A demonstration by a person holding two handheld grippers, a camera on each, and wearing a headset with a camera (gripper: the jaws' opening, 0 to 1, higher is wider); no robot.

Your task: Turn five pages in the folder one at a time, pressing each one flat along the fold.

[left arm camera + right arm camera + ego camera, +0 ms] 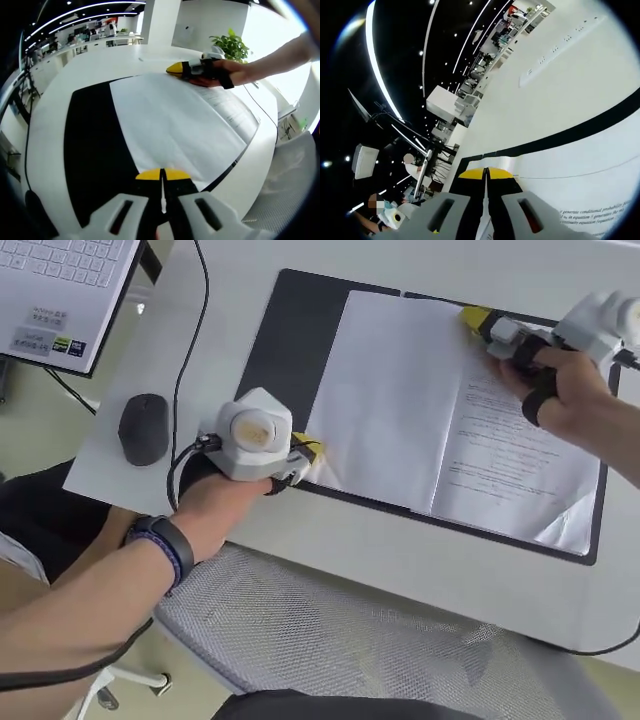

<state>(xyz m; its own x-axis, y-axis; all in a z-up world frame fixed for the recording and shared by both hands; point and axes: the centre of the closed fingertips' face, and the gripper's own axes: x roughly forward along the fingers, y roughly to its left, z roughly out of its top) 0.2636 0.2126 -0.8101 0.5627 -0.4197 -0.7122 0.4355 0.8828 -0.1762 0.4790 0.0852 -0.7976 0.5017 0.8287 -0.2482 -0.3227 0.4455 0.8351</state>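
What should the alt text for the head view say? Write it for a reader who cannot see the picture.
A black folder lies open on a white table. The left gripper, shut, sits at the near corner of the blank page; the right gripper rests at the top of the fold. A mouse and laptop lie left.

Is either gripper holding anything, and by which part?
Nothing clearly held. The left gripper, shut, sits at the blank page's near corner; the right gripper, shut, at the fold's top. A pinched sheet cannot be ruled out.
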